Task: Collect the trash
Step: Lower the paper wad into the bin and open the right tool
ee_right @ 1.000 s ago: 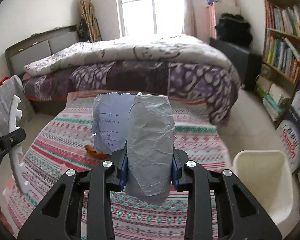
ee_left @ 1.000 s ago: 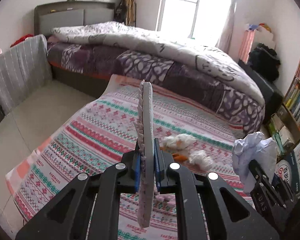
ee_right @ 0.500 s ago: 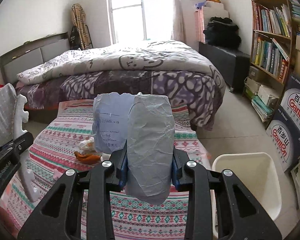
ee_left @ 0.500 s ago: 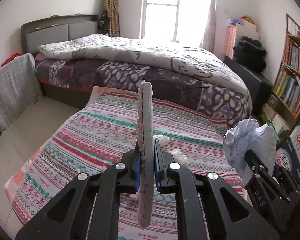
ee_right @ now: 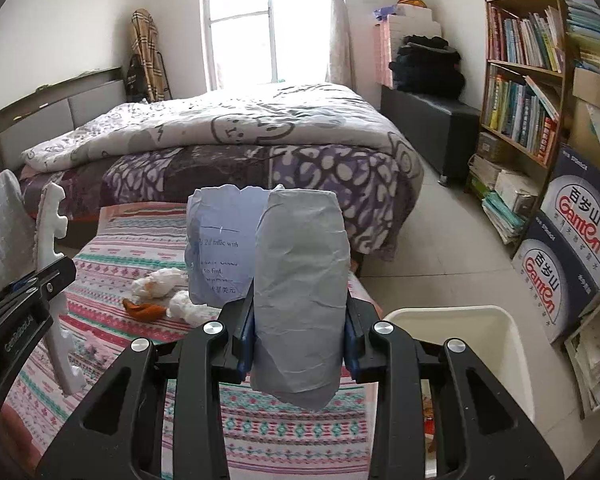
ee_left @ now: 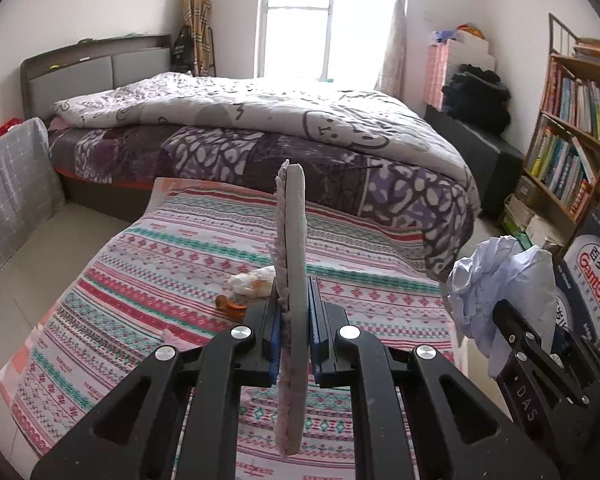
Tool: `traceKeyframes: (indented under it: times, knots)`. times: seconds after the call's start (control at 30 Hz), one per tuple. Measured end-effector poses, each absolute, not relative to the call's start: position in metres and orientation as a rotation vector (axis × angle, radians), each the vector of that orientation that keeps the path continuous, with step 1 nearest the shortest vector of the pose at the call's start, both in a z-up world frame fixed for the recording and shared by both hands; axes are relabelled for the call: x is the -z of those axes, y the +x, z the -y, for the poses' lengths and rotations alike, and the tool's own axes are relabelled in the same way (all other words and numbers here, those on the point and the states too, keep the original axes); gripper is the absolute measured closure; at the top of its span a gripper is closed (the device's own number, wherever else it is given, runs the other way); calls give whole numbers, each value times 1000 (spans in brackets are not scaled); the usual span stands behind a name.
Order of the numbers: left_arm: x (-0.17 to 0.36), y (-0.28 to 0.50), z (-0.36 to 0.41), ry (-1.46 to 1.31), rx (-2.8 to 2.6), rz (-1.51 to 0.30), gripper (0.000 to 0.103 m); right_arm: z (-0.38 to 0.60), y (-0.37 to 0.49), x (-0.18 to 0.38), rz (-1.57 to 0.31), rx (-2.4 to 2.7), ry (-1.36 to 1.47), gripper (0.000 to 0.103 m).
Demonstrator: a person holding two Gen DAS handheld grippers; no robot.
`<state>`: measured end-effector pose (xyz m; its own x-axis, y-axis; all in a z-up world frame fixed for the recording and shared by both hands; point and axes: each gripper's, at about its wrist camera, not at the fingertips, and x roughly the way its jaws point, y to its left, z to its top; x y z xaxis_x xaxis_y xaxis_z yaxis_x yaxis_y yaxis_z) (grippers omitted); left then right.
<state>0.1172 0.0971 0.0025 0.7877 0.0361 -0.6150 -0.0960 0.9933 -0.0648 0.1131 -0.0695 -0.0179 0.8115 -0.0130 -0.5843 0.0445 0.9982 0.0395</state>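
My left gripper (ee_left: 294, 332) is shut on a flat white foam piece (ee_left: 293, 280), held edge-on above the patterned cloth; it also shows in the right wrist view (ee_right: 56, 280). My right gripper (ee_right: 298, 326) is shut on crumpled paper (ee_right: 300, 280), which also shows in the left wrist view (ee_left: 504, 280). A white bin (ee_right: 496, 344) stands on the floor at lower right of the right gripper. Crumpled tissues (ee_right: 160, 284) and an orange scrap (ee_right: 144, 309) lie on the cloth; they show in the left wrist view too (ee_left: 250, 280).
The striped cloth (ee_left: 160, 280) covers a low surface in front of a large bed (ee_left: 260, 128). A bookshelf (ee_right: 524, 92) and printed cartons (ee_right: 572, 240) stand along the right wall. A grey cushion (ee_left: 8, 192) leans at the left.
Both grippers have swung right and lifted their view with their loads still held. The white bin has come fuller into the right wrist view.
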Motion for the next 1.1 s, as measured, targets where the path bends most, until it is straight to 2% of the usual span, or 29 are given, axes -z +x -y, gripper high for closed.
traceKeyframes:
  times: [0.53, 0.8, 0.9, 1.1]
  knots:
    - [3, 114, -36, -26, 17, -663, 92, 137, 105, 17, -640, 155, 103, 70]
    - [7, 114, -10, -3, 54, -670, 92, 179, 107, 25, -705, 241, 173, 69]
    - [9, 113, 4, 13, 76, -671, 92, 193, 108, 31, -742, 288, 197, 61]
    - [12, 112, 28, 33, 109, -675, 92, 222, 102, 35, -764, 378, 253, 39]
